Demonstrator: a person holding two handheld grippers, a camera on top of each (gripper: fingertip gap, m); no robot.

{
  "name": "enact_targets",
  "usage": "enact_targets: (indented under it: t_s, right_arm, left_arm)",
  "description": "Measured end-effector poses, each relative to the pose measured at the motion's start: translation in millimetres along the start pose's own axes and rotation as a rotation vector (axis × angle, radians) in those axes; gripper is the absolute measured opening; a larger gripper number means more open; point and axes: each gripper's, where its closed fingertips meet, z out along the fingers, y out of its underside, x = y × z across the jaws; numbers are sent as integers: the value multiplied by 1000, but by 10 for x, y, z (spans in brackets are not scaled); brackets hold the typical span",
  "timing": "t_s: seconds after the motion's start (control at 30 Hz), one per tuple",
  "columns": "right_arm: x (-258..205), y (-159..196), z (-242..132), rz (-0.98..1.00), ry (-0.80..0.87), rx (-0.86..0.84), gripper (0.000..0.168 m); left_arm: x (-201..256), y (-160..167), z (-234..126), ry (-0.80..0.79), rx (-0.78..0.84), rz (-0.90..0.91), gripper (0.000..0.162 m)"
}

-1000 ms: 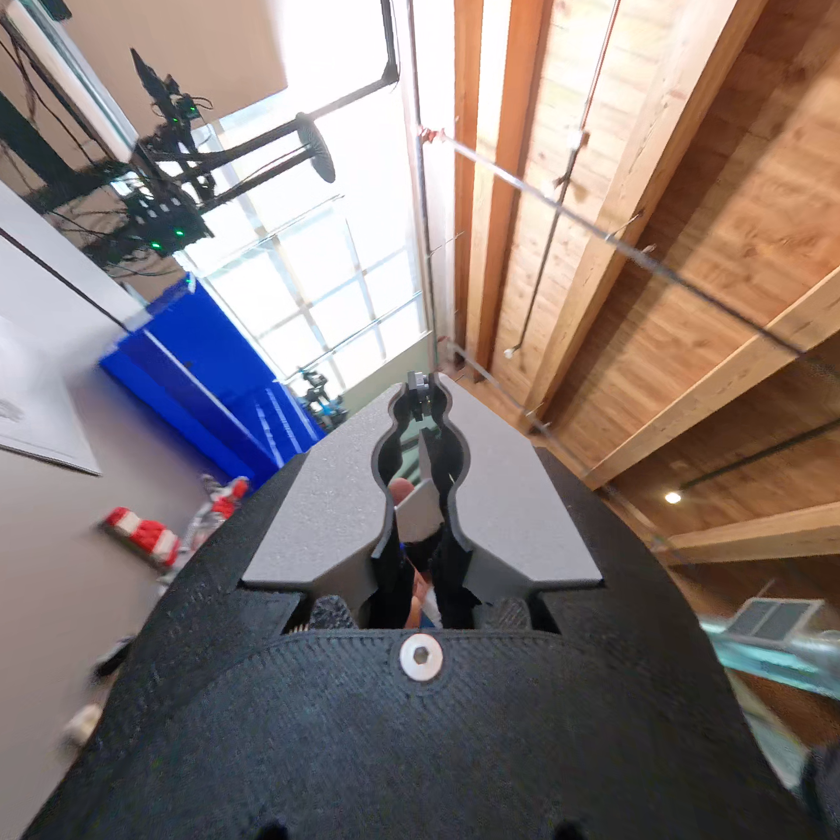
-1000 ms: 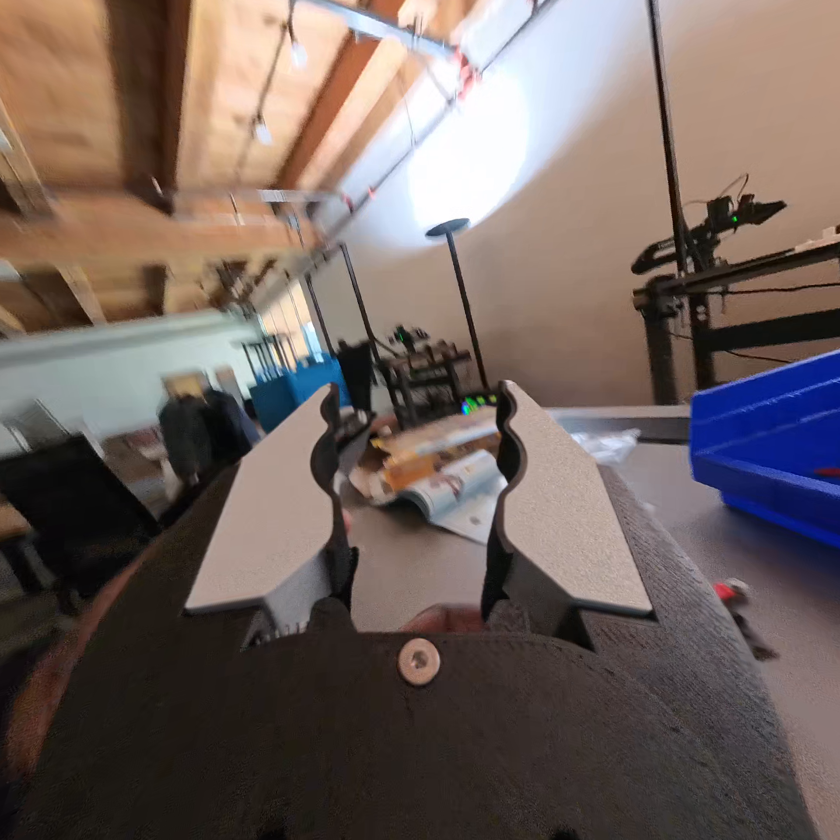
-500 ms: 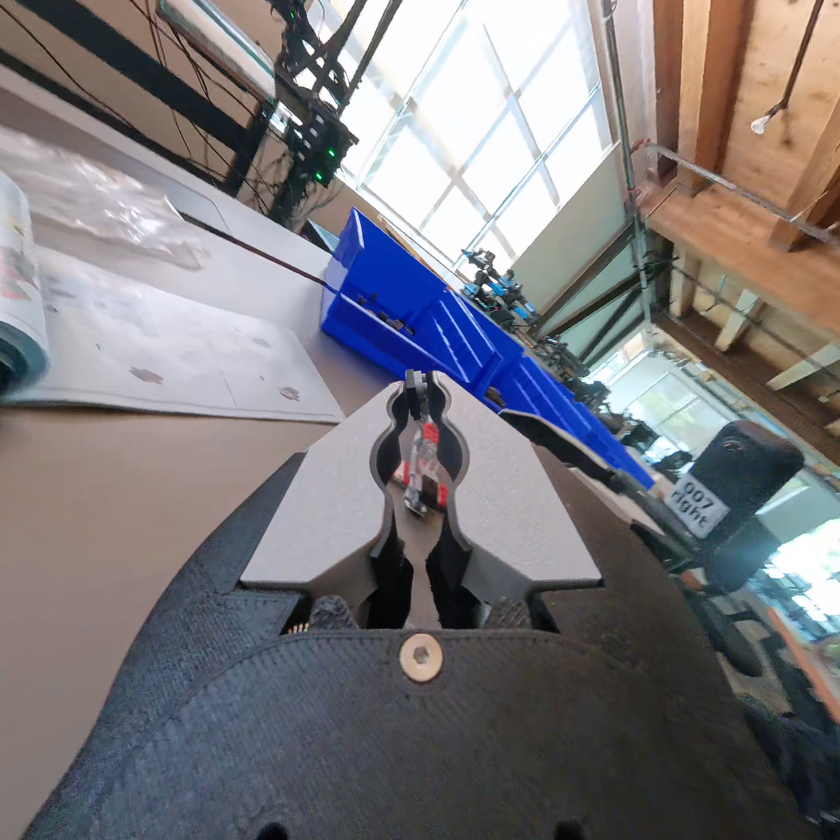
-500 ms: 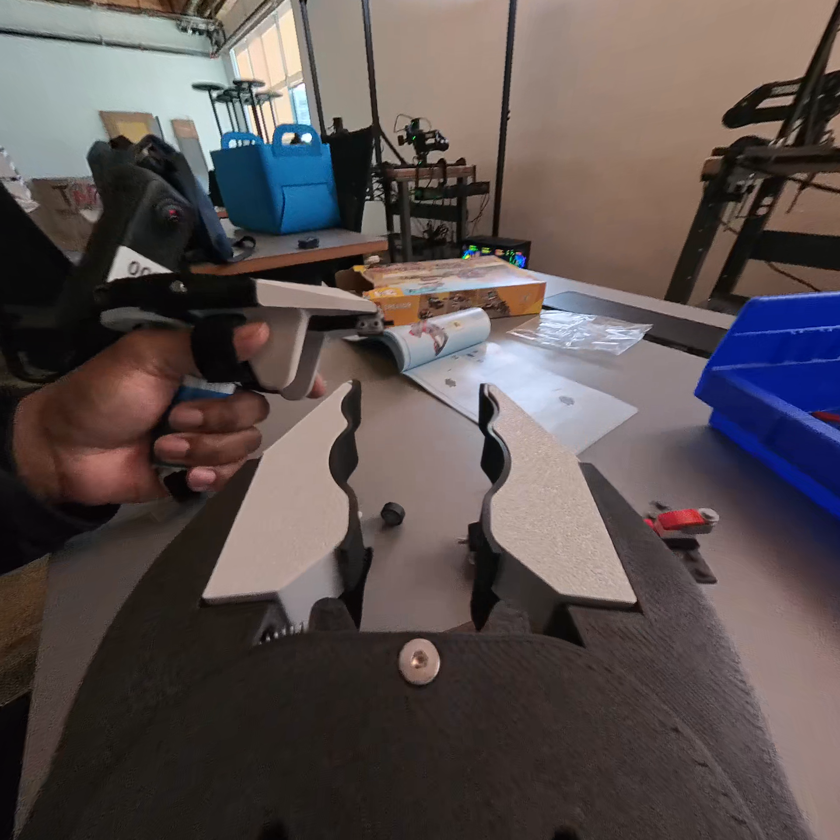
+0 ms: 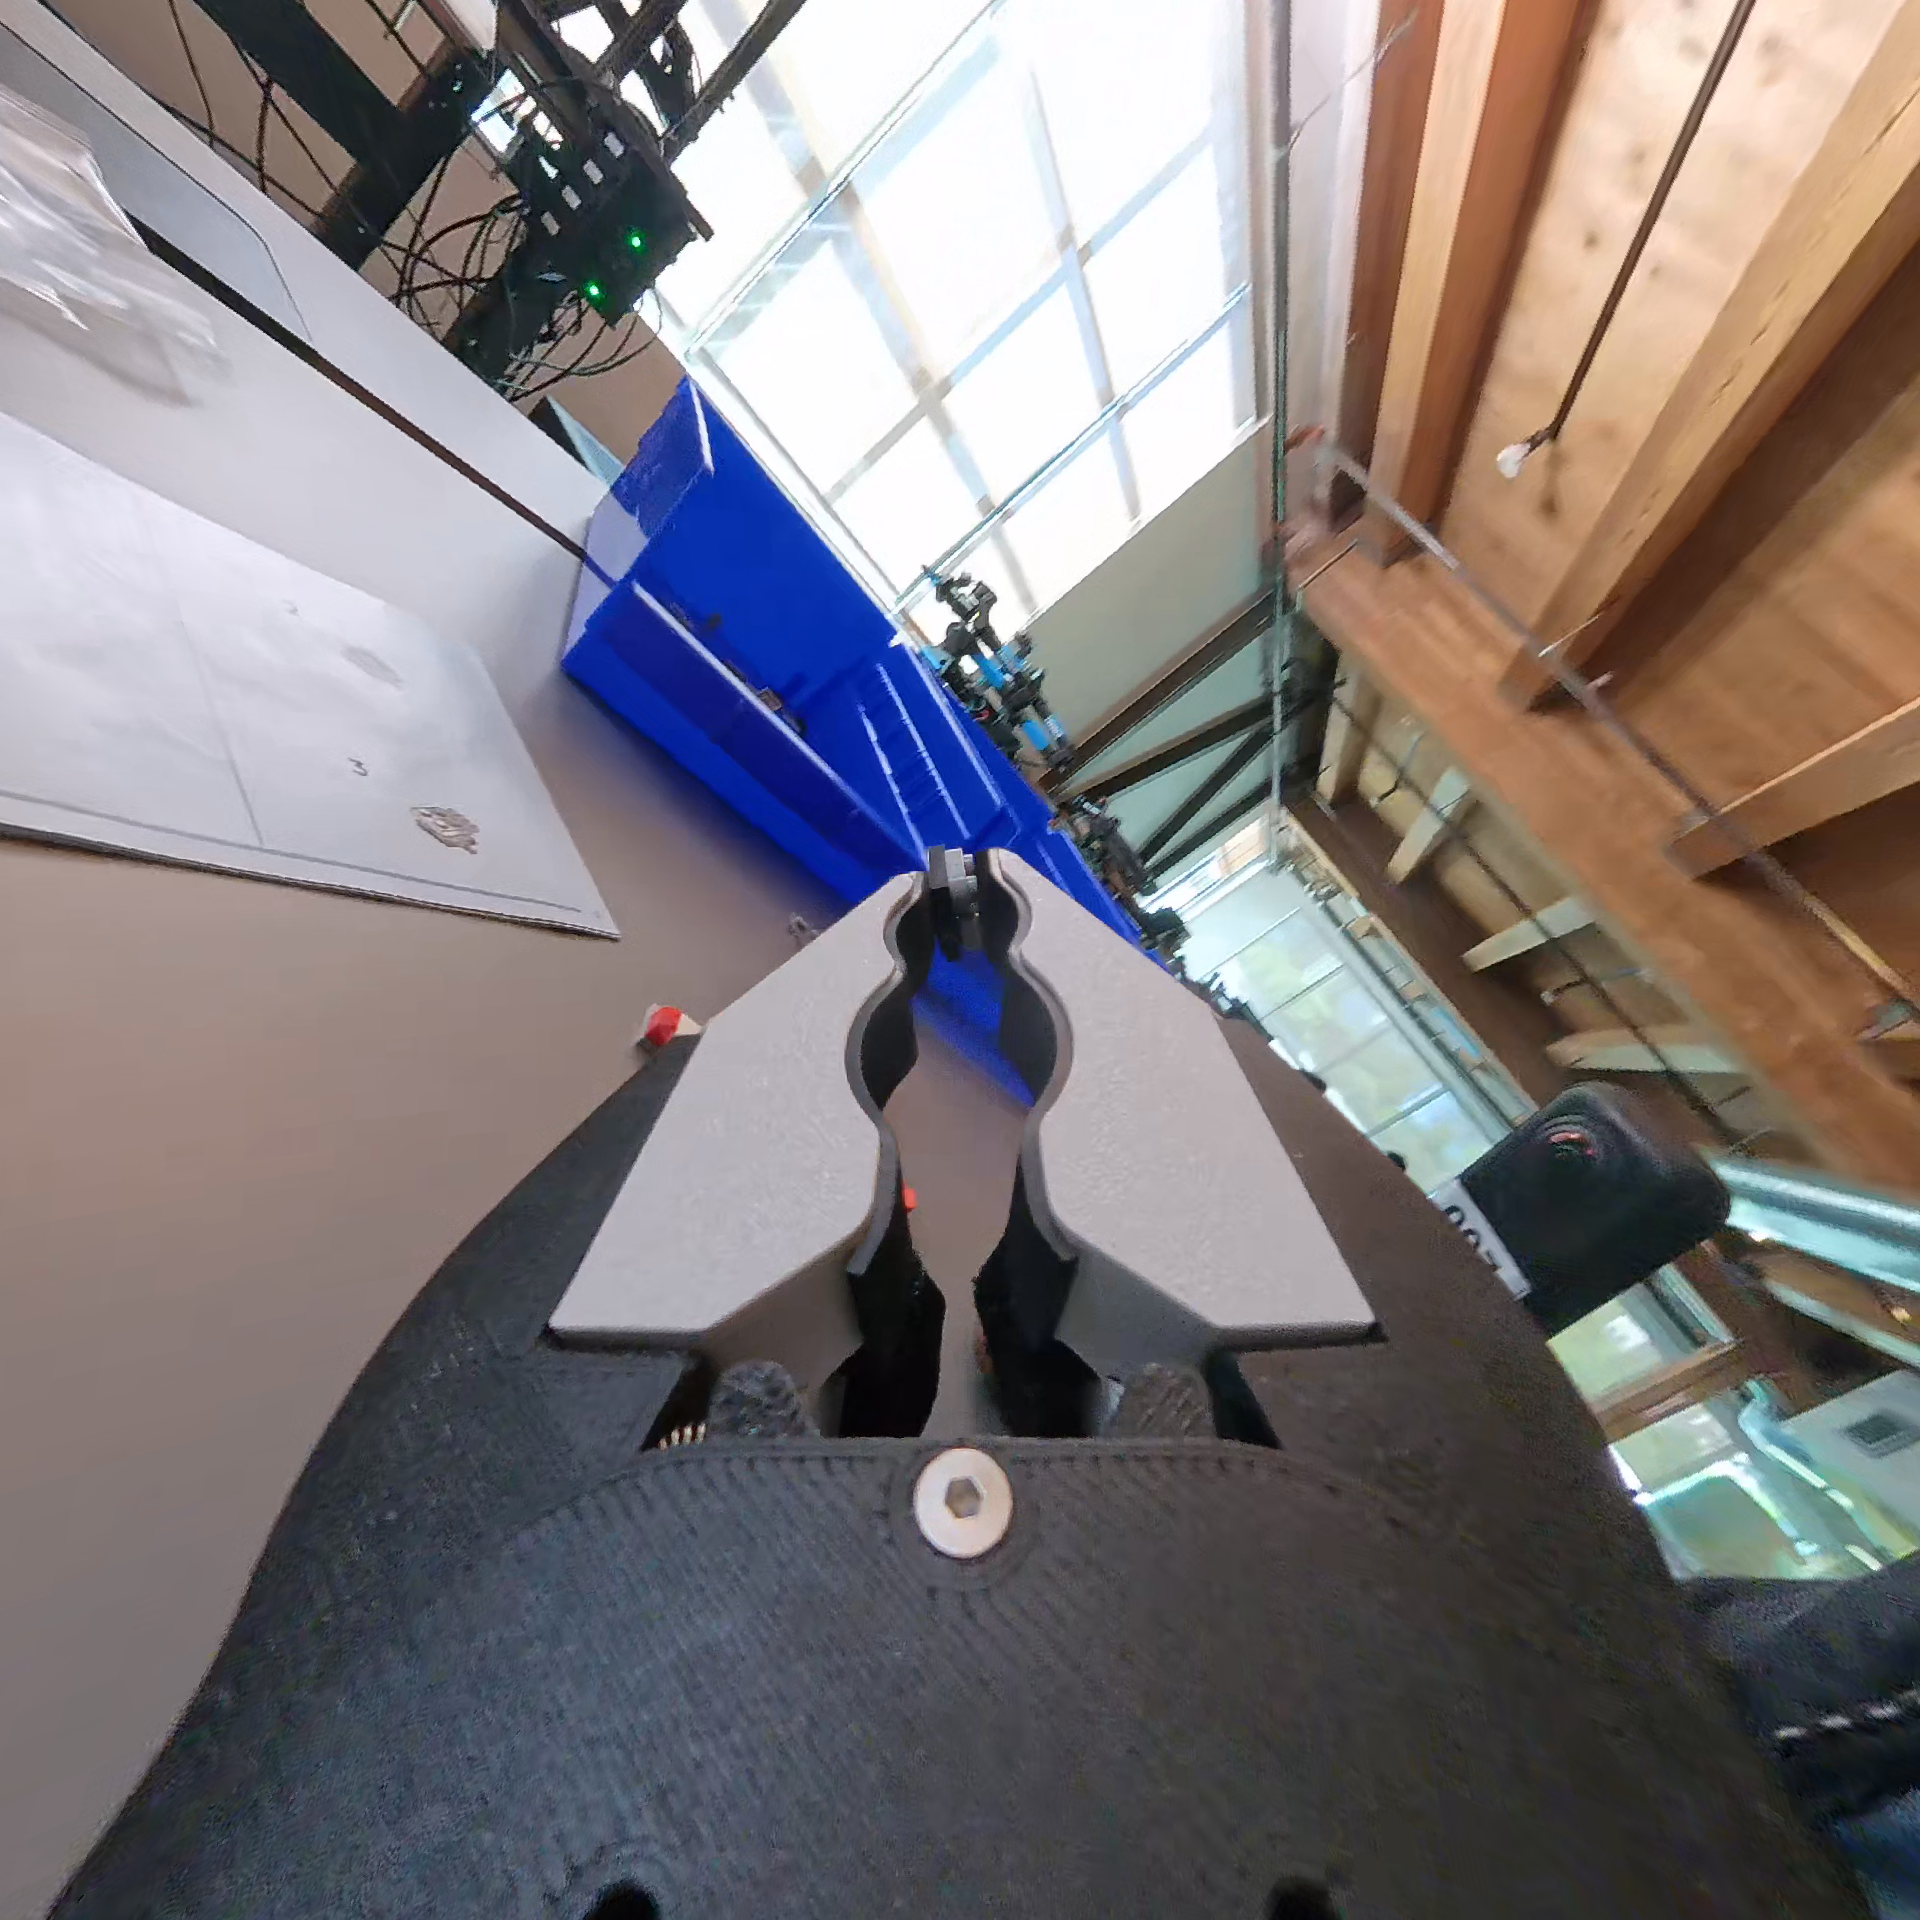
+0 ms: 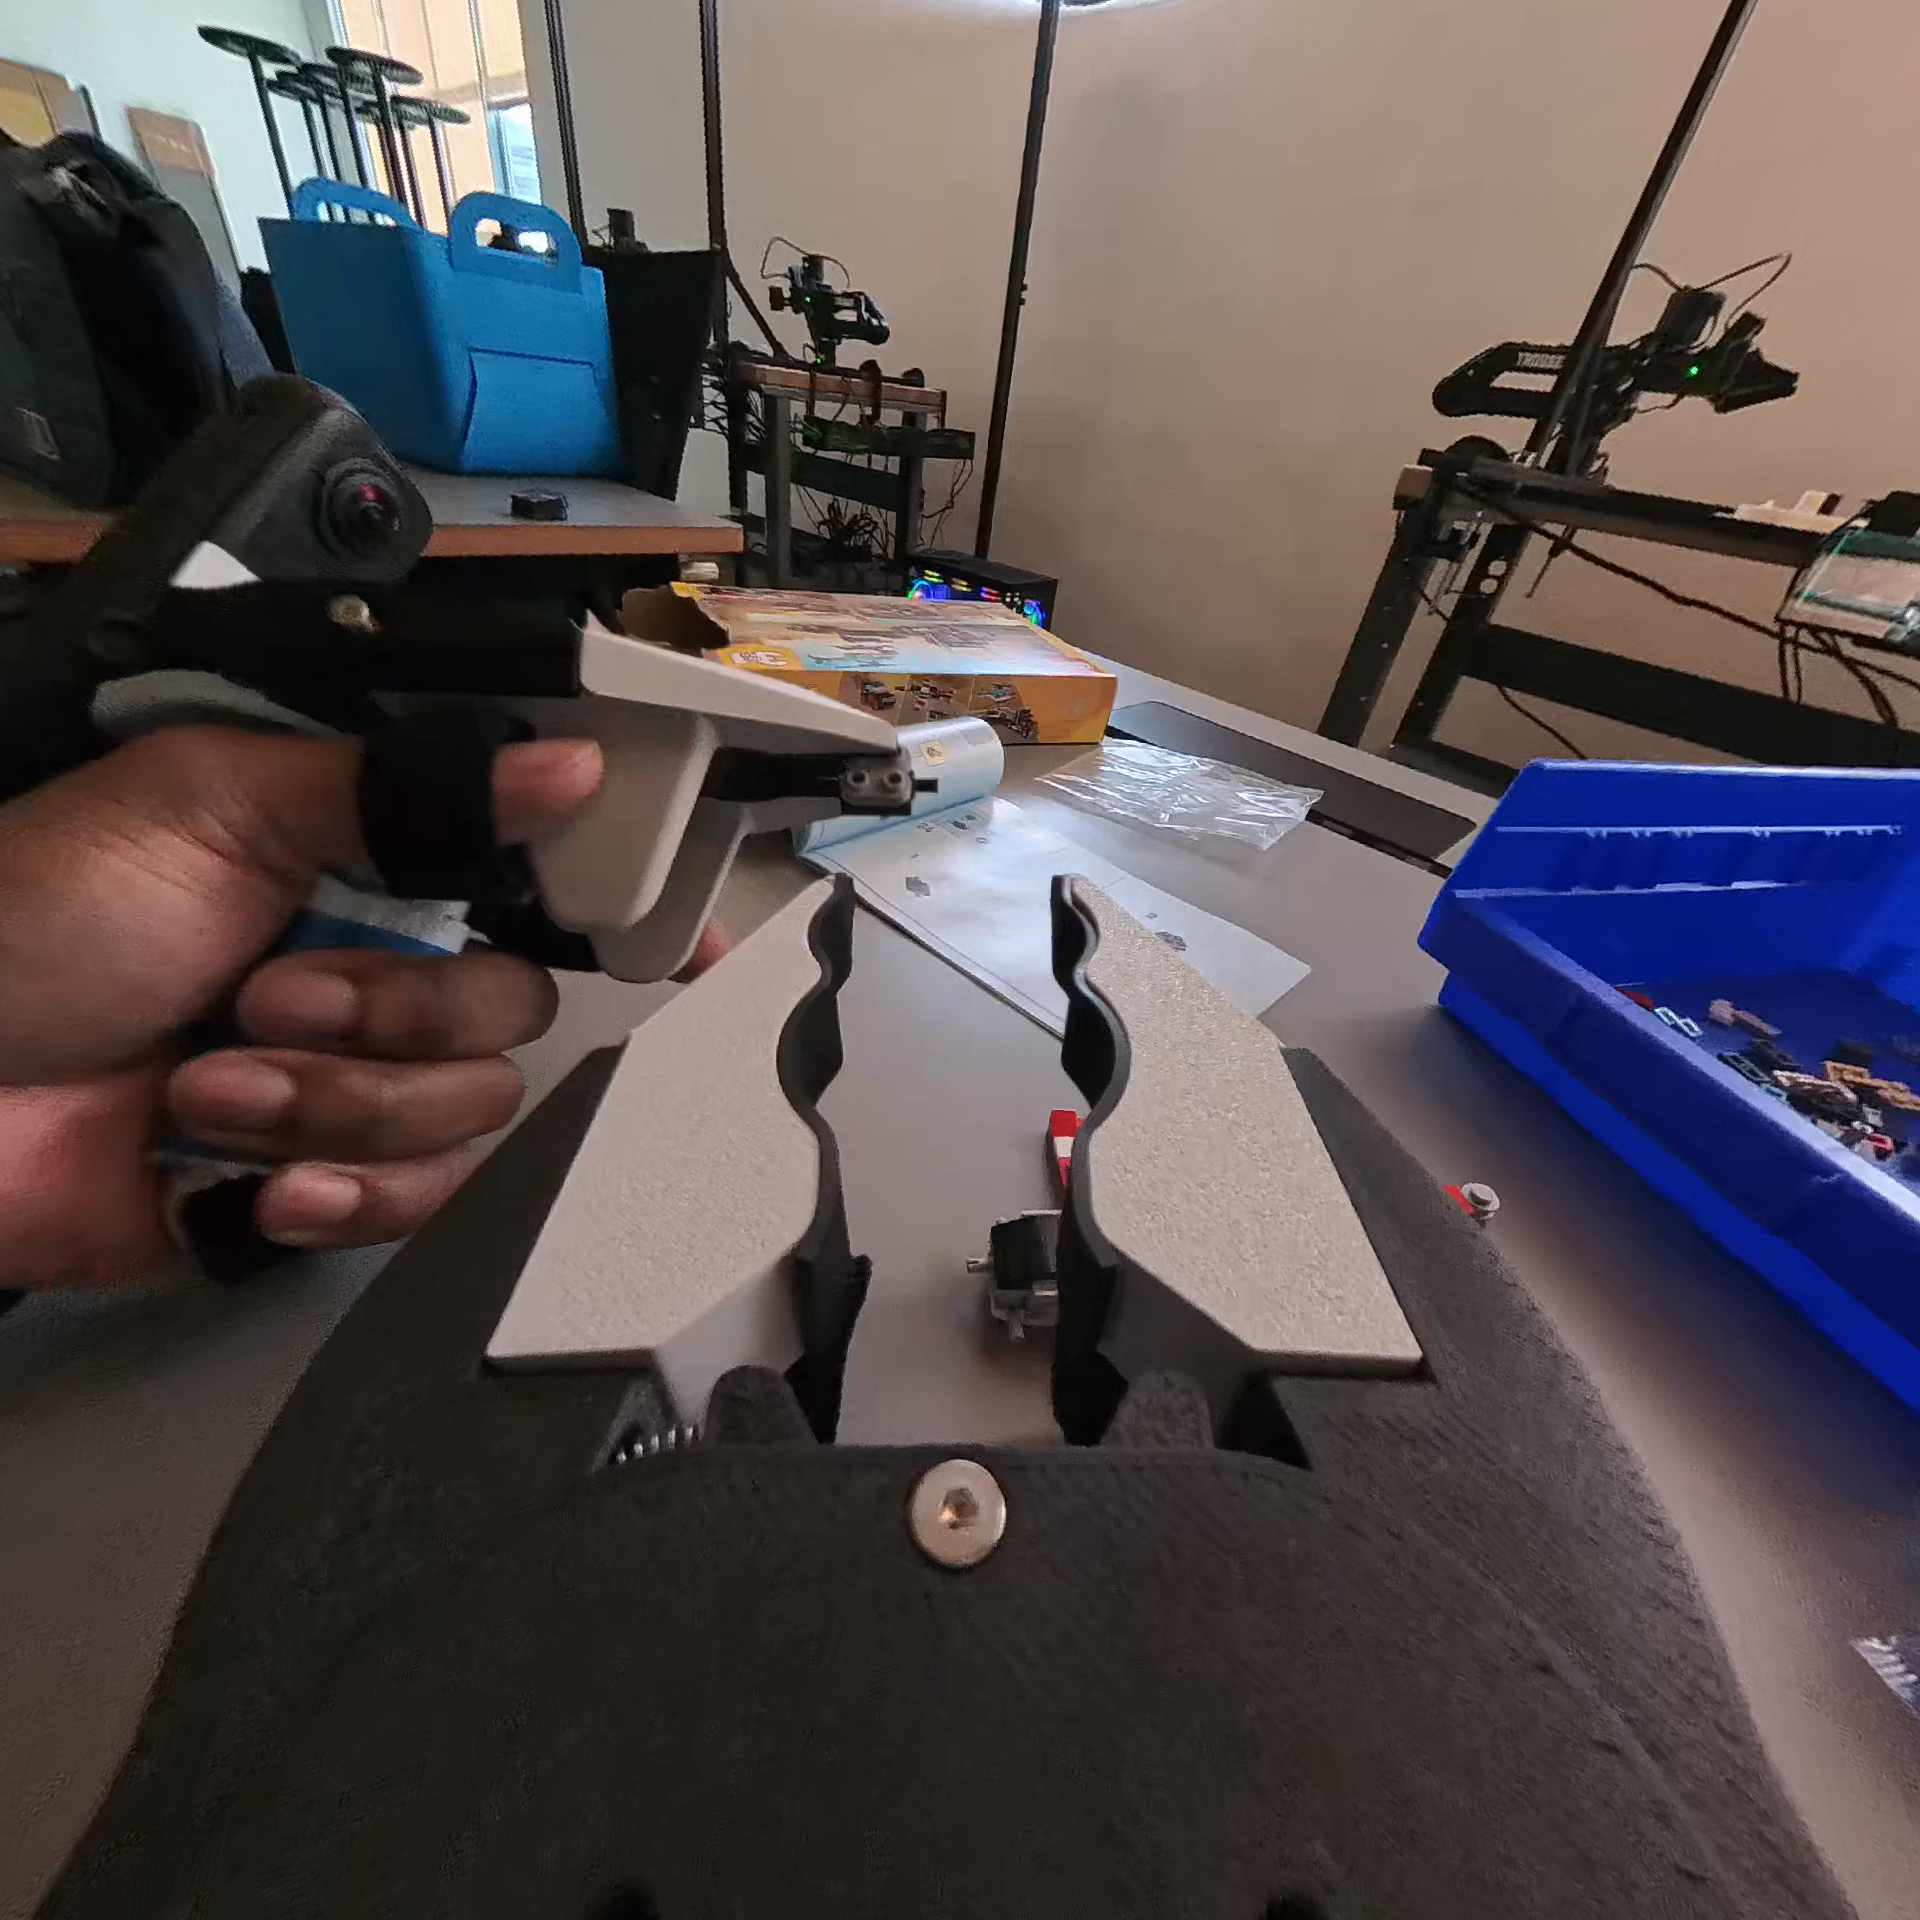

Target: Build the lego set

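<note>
1. The fingers are showing speckled light grey over a black woven-textured body.
2. The small brick at the upper centre is looking dark grey.
3. The bin at the right is glowing bright blue.
4. The box at the upper centre is showing yellow.
5. The surface is appearing plain grey-brown.
6. The tote bag at the upper left is showing lighter blue.
7. The booklet is looking pale grey-white.

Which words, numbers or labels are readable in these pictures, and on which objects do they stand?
I do not quote writing; these bear it.
Yellow box: logo and small print.
Open booklet: small step numbers.
White sticker under black camera: partly hidden.
White tag on left tool: unreadable.
</note>
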Motion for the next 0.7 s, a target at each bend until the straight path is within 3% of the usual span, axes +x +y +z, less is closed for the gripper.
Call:
enact_targets:
  t_s: [0.3,0.7]
  right_arm:
    - [-159,-57,-6,-168,54,-6,33]
    - [-120,-46,126,-129,8,2,30]
  left_arm:
    - [94,47,-124,1,-8,13,11]
    - [184,171,22,48,-31,98,10]
